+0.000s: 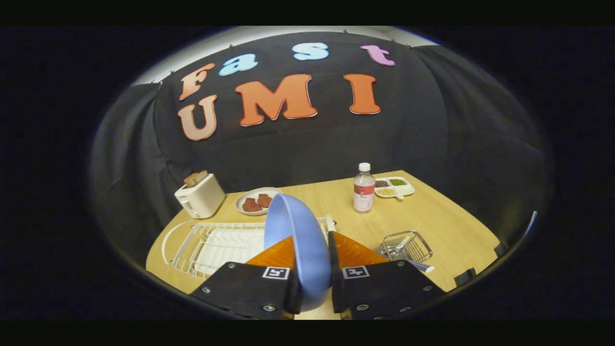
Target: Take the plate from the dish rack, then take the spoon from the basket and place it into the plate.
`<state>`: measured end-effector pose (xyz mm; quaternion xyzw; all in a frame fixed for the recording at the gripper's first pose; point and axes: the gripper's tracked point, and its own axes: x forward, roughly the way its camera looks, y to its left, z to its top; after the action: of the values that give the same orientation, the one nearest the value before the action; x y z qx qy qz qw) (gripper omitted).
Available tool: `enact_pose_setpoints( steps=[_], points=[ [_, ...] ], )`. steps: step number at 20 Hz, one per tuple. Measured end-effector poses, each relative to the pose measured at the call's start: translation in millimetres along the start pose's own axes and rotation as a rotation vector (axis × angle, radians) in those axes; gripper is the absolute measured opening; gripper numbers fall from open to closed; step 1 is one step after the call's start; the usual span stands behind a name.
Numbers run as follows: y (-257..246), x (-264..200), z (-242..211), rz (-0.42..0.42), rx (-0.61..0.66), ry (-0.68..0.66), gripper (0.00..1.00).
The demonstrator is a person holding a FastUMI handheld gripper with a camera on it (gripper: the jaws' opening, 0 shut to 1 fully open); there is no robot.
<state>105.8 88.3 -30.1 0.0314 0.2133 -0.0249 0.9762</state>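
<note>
Hand-held gripper (314, 281) clamped edgewise on round blue plastic plate (298, 240), fingers narrowly parted by its rim, lifted above white wire dish rack (211, 245) at near left. Spoon (423, 266) waiting in small wire basket (406, 246) at near right, presumably next.

blue plate (298, 240), white dish rack (211, 242), cream toaster (199, 197)

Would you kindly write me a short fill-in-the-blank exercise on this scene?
1. The claw is shut on the blue ____.
2. The white dish rack lies on the ____ table.
3. Bread slices stick out of the ____ beyond the rack.
4. The spoon's handle pokes from the wire ____.

Missing: plate; wooden; toaster; basket
</note>
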Motion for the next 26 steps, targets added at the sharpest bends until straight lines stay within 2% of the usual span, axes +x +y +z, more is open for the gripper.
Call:
enact_pose_setpoints(
  steps=[5, 8, 17, 26],
  points=[
    [8.8, -48.5, -39.5, 0.139, 0.094, 0.015, 0.25],
    [7.0, -70.0, -69.0, 0.189, 0.165, 0.029, 0.25],
    [1.8, -79.3, -155.0, 0.239, 0.422, 0.12, 0.25],
    [19.7, -63.2, -208.5, 0.27, 0.538, 0.211, 0.25]
  ],
)
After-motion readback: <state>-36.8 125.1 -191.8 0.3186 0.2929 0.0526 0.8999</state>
